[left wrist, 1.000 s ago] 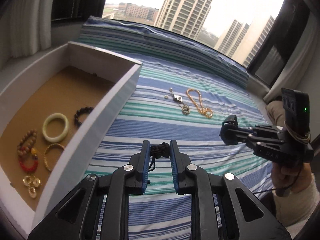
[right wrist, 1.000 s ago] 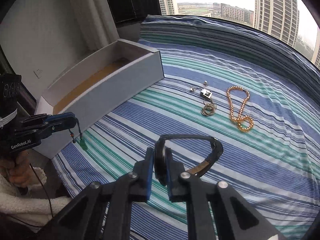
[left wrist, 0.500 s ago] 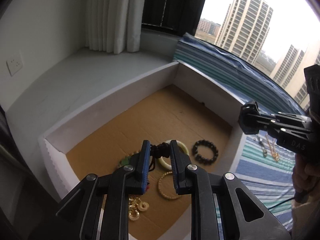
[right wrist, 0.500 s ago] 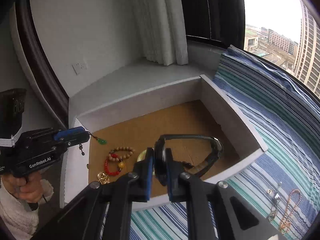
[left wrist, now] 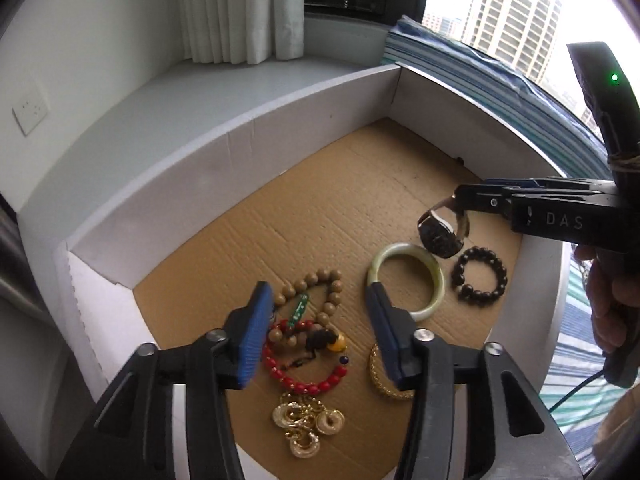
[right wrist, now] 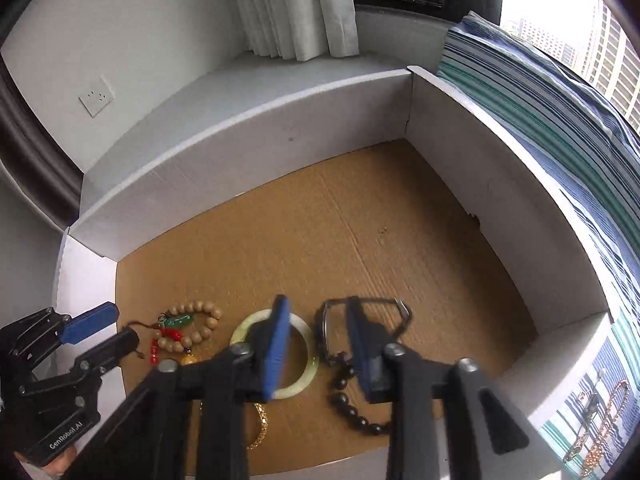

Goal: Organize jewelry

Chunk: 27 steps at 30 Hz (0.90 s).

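Observation:
My left gripper (left wrist: 318, 334) hangs over the near end of the white box (left wrist: 240, 128), its jaws opening. Nothing is between them. Below it the green pendant (left wrist: 298, 312) on its dark cord lies on the wooden bead bracelet (left wrist: 320, 278) and the red bead bracelet (left wrist: 304, 386). My right gripper (right wrist: 320, 340) is also over the box, jaws opening. The dark watch (right wrist: 326, 334) sits loose between them, its band around the right finger, no pad pressing it. From the left wrist the watch (left wrist: 440, 234) dangles just above the jade bangle (left wrist: 436, 276) and black bead bracelet (left wrist: 456, 276).
A gold bracelet (left wrist: 376, 376) and a cluster of gold rings (left wrist: 304, 424) lie at the box's near end; its far half shows bare brown cardboard (right wrist: 340, 220). A gold chain (right wrist: 600, 432) lies on the striped blanket (right wrist: 560, 120) right of the box. Sill and curtain stand behind.
Both grippers moved from over the blanket to over the box and their jaws spread. The pendant left the left jaws and now lies on the beads. The watch has come loose in the right jaws.

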Tool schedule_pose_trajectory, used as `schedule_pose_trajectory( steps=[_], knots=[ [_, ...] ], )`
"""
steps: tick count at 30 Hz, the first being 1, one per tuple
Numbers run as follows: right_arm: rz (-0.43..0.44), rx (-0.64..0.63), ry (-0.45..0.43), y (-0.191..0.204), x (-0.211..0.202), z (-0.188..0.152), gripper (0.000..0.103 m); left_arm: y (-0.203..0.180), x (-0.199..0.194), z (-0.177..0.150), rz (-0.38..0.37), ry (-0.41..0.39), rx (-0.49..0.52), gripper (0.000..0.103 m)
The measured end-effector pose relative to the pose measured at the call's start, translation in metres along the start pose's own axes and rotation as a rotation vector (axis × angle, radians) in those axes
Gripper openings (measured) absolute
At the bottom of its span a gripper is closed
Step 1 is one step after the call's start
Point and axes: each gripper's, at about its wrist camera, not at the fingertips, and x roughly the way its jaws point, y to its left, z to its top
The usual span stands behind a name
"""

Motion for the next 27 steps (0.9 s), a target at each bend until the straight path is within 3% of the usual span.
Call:
schedule_pose_trajectory(
  steps=[4,8,13,20,27],
  knots=[
    [-0.023,-0.028,-0.083,0.007,-0.034,-0.01,0.046,-0.008,-0.024,-0.003,0.017,-0.064,0.018,0.08],
    [-0.045,-0.06,-0.174,0.013,-0.079,-0.034,0.064,-0.029,-0.057,-0.012,0.009,-0.131,0.05,0.089],
    [-0.086,-0.089,-0.245,0.013,-0.138,-0.083,0.067,-0.071,-0.096,-0.032,-0.056,-0.208,0.111,0.095],
    [-0.156,-0.027,-0.316,-0.009,-0.214,-0.161,0.074,-0.137,-0.122,-0.061,-0.209,-0.211,0.189,0.096],
    [-0.276,0.124,-0.385,-0.055,-0.267,-0.239,0.074,-0.185,-0.127,-0.089,-0.27,-0.183,0.257,0.098]
  ],
)
